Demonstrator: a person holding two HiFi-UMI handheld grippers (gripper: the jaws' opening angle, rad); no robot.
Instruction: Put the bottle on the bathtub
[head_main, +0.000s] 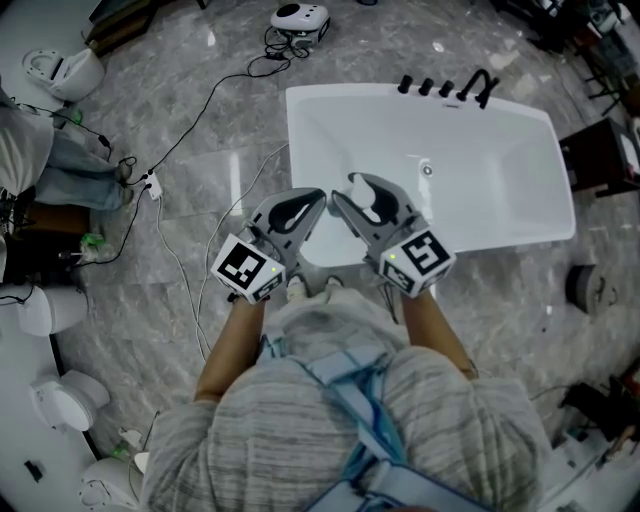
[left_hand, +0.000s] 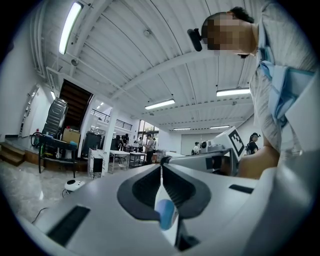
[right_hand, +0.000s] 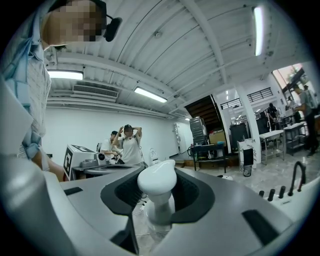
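Pinching a clear plastic bottle with a white pump head (right_hand: 156, 182) in the right gripper (right_hand: 160, 172), jaws closing on the neck just under the pump and carrying it roughly upright, pump head above the jaws. Holding the left gripper (left_hand: 161, 166) just beside the right one, pressed together at the tips and gripping nothing nameable, showing only a pale, blue-tinged sliver low between the pads, too unclear to identify.

Hovering both over the near end of the white rectangular bathtub (head_main: 500, 180), below and ahead of the right gripper, bottle not yet touching it.

Judging the step in hand as the carry and set-down:
- Keeping the squeeze on the neck even and the bottle upright.
- Aiming for a flat stretch of rim just ahead of and below the right gripper, not the sloping inner wall, probably slick.
- Spreading the jaws only once the base is sitting flat, then backing straight out, clear of the pump head.
- Leaving the left gripper aside, ready for steadying.

Farther ahead, steering clear of the black tap fittings (head_main: 447, 88) on the far rim, well apart from both grippers.
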